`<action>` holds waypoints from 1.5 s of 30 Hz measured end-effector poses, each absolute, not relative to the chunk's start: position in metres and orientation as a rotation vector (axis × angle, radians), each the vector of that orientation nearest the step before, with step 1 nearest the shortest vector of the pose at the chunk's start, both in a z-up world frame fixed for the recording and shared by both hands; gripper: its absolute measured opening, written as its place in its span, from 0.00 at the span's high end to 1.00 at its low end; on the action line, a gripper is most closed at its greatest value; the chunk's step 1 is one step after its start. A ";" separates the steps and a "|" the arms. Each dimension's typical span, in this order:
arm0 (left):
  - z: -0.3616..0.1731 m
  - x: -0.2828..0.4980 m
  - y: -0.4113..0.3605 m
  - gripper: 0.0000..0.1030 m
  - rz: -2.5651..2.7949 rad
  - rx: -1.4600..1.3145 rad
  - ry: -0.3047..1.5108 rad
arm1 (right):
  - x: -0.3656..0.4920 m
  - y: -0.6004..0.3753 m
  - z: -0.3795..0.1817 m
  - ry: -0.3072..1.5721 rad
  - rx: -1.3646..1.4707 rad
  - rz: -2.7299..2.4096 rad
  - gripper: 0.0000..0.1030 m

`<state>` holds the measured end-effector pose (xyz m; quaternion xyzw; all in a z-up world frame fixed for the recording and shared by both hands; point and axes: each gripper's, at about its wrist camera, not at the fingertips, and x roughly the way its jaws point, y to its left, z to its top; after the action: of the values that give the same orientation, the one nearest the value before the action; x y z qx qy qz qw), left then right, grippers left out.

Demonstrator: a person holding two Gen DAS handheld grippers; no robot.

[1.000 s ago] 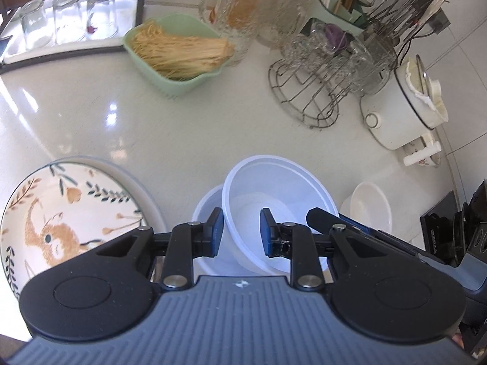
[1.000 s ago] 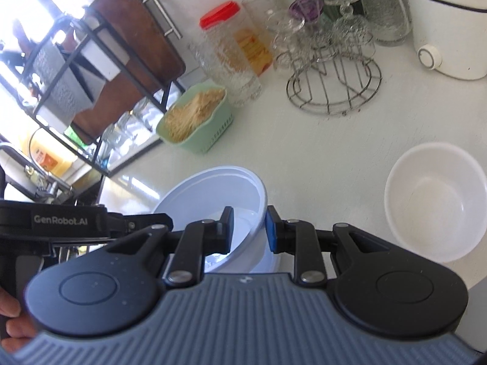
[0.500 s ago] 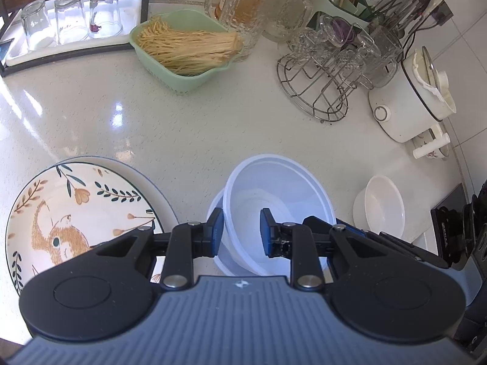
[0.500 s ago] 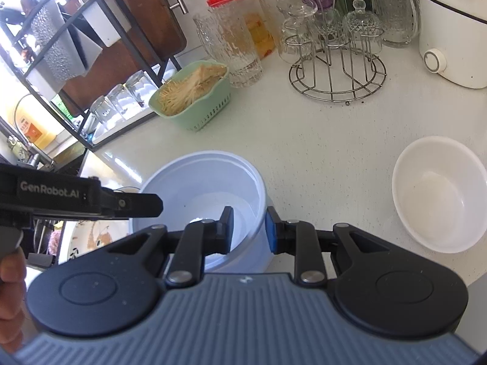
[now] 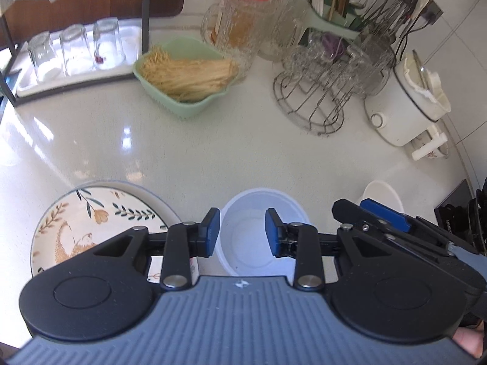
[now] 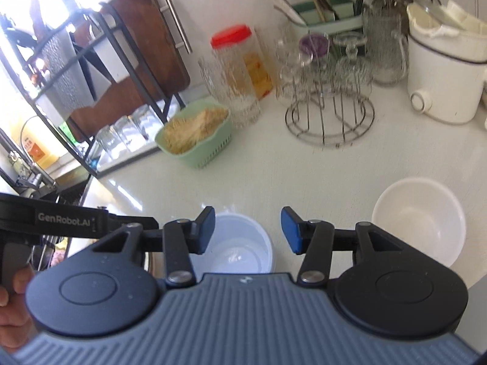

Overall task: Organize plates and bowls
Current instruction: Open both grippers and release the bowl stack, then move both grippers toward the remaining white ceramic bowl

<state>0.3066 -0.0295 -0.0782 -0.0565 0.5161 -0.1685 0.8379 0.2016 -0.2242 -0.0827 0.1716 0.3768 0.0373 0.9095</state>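
Observation:
A translucent white plastic bowl (image 5: 254, 234) stands on the counter, nested in another of the same kind. My left gripper (image 5: 242, 232) is open and empty above it, the jaws clear of its rim. My right gripper (image 6: 246, 231) is open and empty above the same bowl (image 6: 240, 249). A plate with an orange and green leaf pattern (image 5: 88, 225) lies to the bowl's left on a plain white plate. A smaller white bowl (image 6: 418, 222) stands to the right, and shows in the left wrist view (image 5: 382, 196).
A green basket of noodles (image 5: 185, 76) stands at the back middle. A wire rack of glasses (image 5: 319, 91), a white cooker (image 5: 404, 106), a red-lidded jar (image 5: 243, 21) and a tray of upturned glasses (image 5: 73, 51) line the back of the counter.
Both grippers opened and let go of the upper plastic bowl, which now sits nested in the lower one. Both grippers rose and drew back from it.

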 end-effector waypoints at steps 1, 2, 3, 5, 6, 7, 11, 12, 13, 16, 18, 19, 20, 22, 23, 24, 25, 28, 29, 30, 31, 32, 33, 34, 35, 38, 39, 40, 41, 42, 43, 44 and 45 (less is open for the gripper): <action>-0.074 0.305 -0.030 0.64 -0.359 -0.118 1.080 | 0.200 -0.225 -0.079 0.766 0.355 0.075 0.50; -0.071 0.304 -0.031 0.64 -0.361 -0.116 1.070 | 0.199 -0.227 -0.075 0.755 0.354 0.074 0.50; -0.066 0.302 -0.033 0.64 -0.361 -0.112 1.060 | 0.197 -0.228 -0.072 0.746 0.348 0.073 0.50; -0.060 0.299 -0.036 0.64 -0.371 -0.110 1.044 | 0.194 -0.230 -0.065 0.730 0.340 0.067 0.50; -0.056 0.296 -0.038 0.64 -0.375 -0.106 1.034 | 0.193 -0.231 -0.061 0.722 0.343 0.066 0.50; -0.052 0.294 -0.040 0.64 -0.379 -0.102 1.024 | 0.192 -0.232 -0.058 0.713 0.347 0.068 0.50; -0.035 0.283 -0.043 0.64 -0.387 -0.083 0.982 | 0.183 -0.235 -0.042 0.673 0.360 0.065 0.50; -0.030 0.280 -0.043 0.64 -0.387 -0.082 0.977 | 0.181 -0.236 -0.037 0.659 0.368 0.067 0.50; -0.026 0.276 -0.043 0.64 -0.395 -0.089 0.970 | 0.177 -0.236 -0.031 0.643 0.367 0.065 0.50; -0.012 0.263 -0.046 0.64 -0.418 -0.073 0.938 | 0.168 -0.238 -0.019 0.613 0.370 0.062 0.50; -0.005 0.255 -0.048 0.64 -0.423 -0.057 0.919 | 0.163 -0.239 -0.014 0.601 0.371 0.053 0.50; -0.002 0.251 -0.048 0.64 -0.424 -0.060 0.911 | 0.160 -0.239 -0.011 0.597 0.370 0.050 0.50; 0.000 0.248 -0.048 0.64 -0.429 -0.068 0.907 | 0.158 -0.238 -0.010 0.594 0.368 0.048 0.50; 0.003 0.243 -0.048 0.64 -0.434 -0.070 0.903 | 0.153 -0.238 -0.007 0.586 0.364 0.042 0.50; 0.004 0.240 -0.049 0.64 -0.433 -0.064 0.900 | 0.152 -0.238 -0.006 0.584 0.364 0.041 0.50; 0.004 0.239 -0.051 0.64 -0.434 -0.057 0.898 | 0.150 -0.238 -0.006 0.583 0.359 0.037 0.50; 0.003 0.238 -0.052 0.64 -0.437 -0.053 0.897 | 0.148 -0.238 -0.006 0.581 0.353 0.033 0.50; 0.004 0.234 -0.054 0.64 -0.439 -0.061 0.886 | 0.143 -0.242 -0.007 0.579 0.351 0.017 0.50; 0.005 0.233 -0.056 0.64 -0.443 -0.066 0.882 | 0.141 -0.244 -0.008 0.579 0.351 0.009 0.50; 0.006 0.232 -0.058 0.64 -0.447 -0.069 0.880 | 0.138 -0.247 -0.009 0.578 0.351 -0.001 0.50; 0.006 0.231 -0.060 0.64 -0.451 -0.067 0.877 | 0.136 -0.249 -0.009 0.577 0.351 -0.010 0.50; 0.006 0.230 -0.064 0.64 -0.456 -0.059 0.872 | 0.133 -0.253 -0.010 0.576 0.355 -0.018 0.50; 0.006 0.229 -0.068 0.64 -0.458 -0.050 0.870 | 0.131 -0.256 -0.011 0.577 0.363 -0.025 0.50; 0.005 0.228 -0.072 0.64 -0.461 -0.044 0.871 | 0.129 -0.259 -0.012 0.578 0.368 -0.031 0.50; 0.004 0.228 -0.077 0.64 -0.469 -0.040 0.876 | 0.126 -0.262 -0.013 0.582 0.369 -0.040 0.50; 0.001 0.226 -0.091 0.64 -0.498 -0.039 0.886 | 0.118 -0.271 -0.016 0.584 0.373 -0.059 0.50; 0.000 0.225 -0.096 0.64 -0.506 -0.036 0.889 | 0.116 -0.275 -0.017 0.584 0.378 -0.067 0.50; -0.001 0.224 -0.101 0.64 -0.513 -0.036 0.892 | 0.113 -0.278 -0.018 0.584 0.383 -0.073 0.50; -0.003 0.224 -0.106 0.64 -0.519 -0.036 0.894 | 0.110 -0.281 -0.019 0.586 0.384 -0.082 0.50; -0.004 0.223 -0.110 0.64 -0.520 -0.035 0.897 | 0.107 -0.285 -0.021 0.588 0.384 -0.093 0.50; -0.006 0.223 -0.115 0.64 -0.523 -0.035 0.900 | 0.105 -0.288 -0.022 0.591 0.384 -0.104 0.50; -0.008 0.223 -0.119 0.64 -0.529 -0.033 0.902 | 0.103 -0.291 -0.024 0.596 0.387 -0.114 0.50; -0.009 0.223 -0.124 0.64 -0.531 -0.028 0.904 | 0.100 -0.295 -0.026 0.599 0.392 -0.124 0.50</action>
<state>0.2228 -0.1237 -0.0094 -0.0136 0.4315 -0.2535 0.8657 0.1002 -0.2954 -0.0264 0.1916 0.2928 -0.0607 0.9348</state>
